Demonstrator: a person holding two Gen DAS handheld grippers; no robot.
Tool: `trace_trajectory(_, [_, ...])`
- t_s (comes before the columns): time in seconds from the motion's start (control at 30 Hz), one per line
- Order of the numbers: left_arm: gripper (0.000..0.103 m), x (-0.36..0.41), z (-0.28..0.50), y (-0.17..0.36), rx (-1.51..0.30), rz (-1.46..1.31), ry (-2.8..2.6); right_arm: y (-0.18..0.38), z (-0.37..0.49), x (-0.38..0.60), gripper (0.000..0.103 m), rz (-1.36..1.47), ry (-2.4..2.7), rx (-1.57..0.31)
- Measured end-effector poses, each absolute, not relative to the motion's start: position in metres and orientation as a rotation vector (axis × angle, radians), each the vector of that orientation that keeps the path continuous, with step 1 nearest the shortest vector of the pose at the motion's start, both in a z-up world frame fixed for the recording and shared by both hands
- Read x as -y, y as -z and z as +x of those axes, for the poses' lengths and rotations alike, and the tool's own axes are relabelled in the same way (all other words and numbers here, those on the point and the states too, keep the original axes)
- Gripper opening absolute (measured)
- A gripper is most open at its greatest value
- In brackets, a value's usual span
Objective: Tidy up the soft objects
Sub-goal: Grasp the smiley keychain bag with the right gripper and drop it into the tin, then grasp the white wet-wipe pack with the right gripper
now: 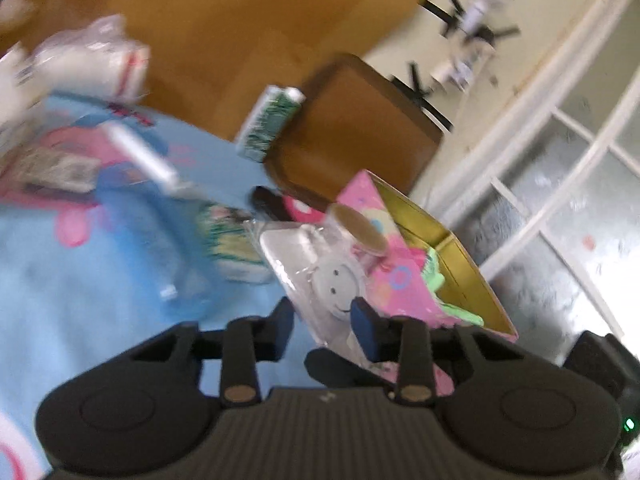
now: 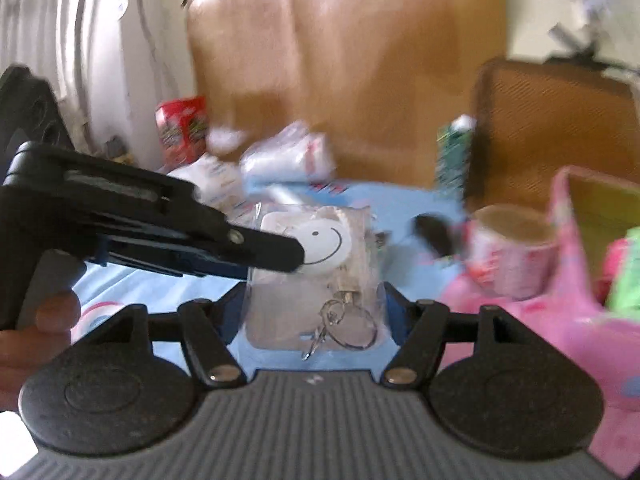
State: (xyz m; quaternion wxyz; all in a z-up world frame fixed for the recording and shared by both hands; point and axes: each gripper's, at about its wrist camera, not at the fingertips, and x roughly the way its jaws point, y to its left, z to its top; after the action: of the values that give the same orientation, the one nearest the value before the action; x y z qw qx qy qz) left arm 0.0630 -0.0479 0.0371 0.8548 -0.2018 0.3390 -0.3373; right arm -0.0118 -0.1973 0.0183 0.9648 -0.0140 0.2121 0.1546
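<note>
Clear packet with white smiley keychain (image 2: 320, 246), aloft beside pink box (image 1: 394, 280)

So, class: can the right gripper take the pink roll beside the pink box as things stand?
Probably not yet: the right gripper is occupied by the clear smiley packet; nothing else blocks the pink roll.

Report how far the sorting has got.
Done: a green item and something pink already lie in the pink box. In hand: both tongs, left and right, are on the smiley packet. Left: a roll, wrapped packs and a white tube remain on the blue sheet.
</note>
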Motion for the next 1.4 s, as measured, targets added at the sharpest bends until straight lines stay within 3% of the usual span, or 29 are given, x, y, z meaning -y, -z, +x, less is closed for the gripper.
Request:
trace_trajectory(0.27, [0.029,0.173,0.065,-0.084,-0.657,-0.257,0.867,-0.044,-0.041,0.279,0.071,0.033,-0.046,-0.265])
trace_trajectory(0.33, [0.035,0.205,0.065,-0.088,-0.650,-0.209,0.873,-0.046,-0.041,0.301,0.071,0.053,0.028,-0.260])
trace_trajectory(0.47, [0.040,0.223,0.060,-0.087,-0.636,-0.176,0.853,-0.033,-0.028,0.335,0.087,-0.007,0.241,-0.252])
trace_trajectory(0.73, [0.042,0.117,0.057,-0.064,-0.619,-0.198,0.636,-0.041,-0.041,0.347,0.084,0.044,0.249,-0.137])
trace_trajectory(0.83, [0.042,0.063,0.059,-0.044,-0.648,-0.215,0.499,-0.049,-0.042,0.321,0.075,0.035,0.125,-0.127])
trace_trajectory(1.0, [0.042,-0.016,0.058,-0.014,-0.661,-0.222,0.276,-0.046,-0.004,0.265,0.045,0.006,-0.155,-0.276])
trace_trajectory(1.2, [0.040,-0.074,0.063,0.012,-0.612,-0.347,0.163,-0.033,0.069,0.184,0.045,-0.049,-0.348,-0.423])
trace_trajectory(1.4, [0.041,-0.075,0.062,0.012,-0.594,-0.343,0.167,-0.016,0.143,0.120,0.046,-0.117,-0.373,-0.529])
